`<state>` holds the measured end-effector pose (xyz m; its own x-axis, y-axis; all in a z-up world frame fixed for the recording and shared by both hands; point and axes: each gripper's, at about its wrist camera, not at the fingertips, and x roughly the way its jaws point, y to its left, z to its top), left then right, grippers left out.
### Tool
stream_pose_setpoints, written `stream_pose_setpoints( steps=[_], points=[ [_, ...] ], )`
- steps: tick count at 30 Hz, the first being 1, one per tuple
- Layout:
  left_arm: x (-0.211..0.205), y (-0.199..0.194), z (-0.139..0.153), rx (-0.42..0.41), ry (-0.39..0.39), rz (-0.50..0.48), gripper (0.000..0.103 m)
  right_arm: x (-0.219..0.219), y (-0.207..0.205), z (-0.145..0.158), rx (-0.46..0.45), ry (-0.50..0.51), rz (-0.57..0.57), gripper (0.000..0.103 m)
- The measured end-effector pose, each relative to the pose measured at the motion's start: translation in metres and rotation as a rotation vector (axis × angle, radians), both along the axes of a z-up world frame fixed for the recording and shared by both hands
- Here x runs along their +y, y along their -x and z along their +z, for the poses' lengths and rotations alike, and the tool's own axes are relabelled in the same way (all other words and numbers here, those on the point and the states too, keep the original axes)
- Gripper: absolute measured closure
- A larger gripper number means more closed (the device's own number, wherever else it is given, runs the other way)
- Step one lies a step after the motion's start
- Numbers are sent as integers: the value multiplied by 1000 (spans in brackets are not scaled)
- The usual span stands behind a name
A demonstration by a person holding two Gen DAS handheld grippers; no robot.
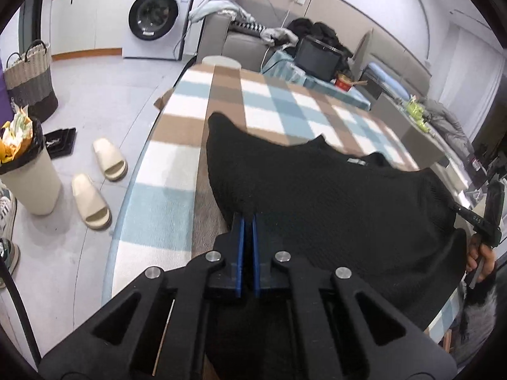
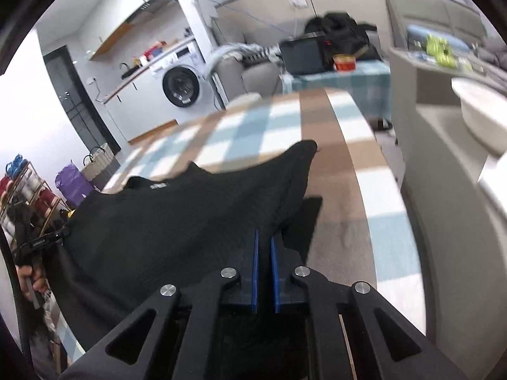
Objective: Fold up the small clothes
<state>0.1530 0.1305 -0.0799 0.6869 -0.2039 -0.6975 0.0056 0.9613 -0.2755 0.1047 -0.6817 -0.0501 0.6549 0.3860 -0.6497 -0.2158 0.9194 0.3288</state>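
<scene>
A black knit garment (image 1: 317,196) (image 2: 177,221) hangs stretched between both grippers, and its far part rests on the table's plaid blanket (image 1: 177,145) (image 2: 332,126). My left gripper (image 1: 248,218) is shut on the garment's near left edge, with fabric pinched between the blue pads. My right gripper (image 2: 264,234) is shut on the near right edge in the same way. Each gripper also shows at the rim of the other view, held by a hand: the right gripper (image 1: 484,221) and the left gripper (image 2: 41,240). A small label (image 1: 356,161) shows near the neckline.
Left of the table, the floor holds a full waste bin (image 1: 28,177), two cream slippers (image 1: 109,158) and a woven basket (image 1: 30,76). A washing machine (image 1: 155,15) stands at the back. Beyond the table are a black box (image 1: 317,57), a red tub (image 1: 343,82) and a sofa with clothes.
</scene>
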Motion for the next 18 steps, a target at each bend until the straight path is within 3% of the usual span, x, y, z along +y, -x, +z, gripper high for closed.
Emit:
stream_pose_setpoints(
  steps=[9,11,13,16,17,18],
  points=[
    [8,-23,32,-95,33,43,101,2,-14,43,-156,-18,-71,98],
    [11,-35,27,-84,34,75,101,1,-25,41,-148,-22,-106,98],
    [13,-49,15,-15,14,86,100,2,-40,31,-106,-6,-140,96],
    [12,-59,-1,72,12,76,92,6,-63,6,50,54,-134,78],
    [12,-58,-5,87,15,66,84,4,-65,0,87,46,-128,65],
    [12,-56,-6,92,15,64,70,0,-63,-4,113,26,-122,55]
  ],
)
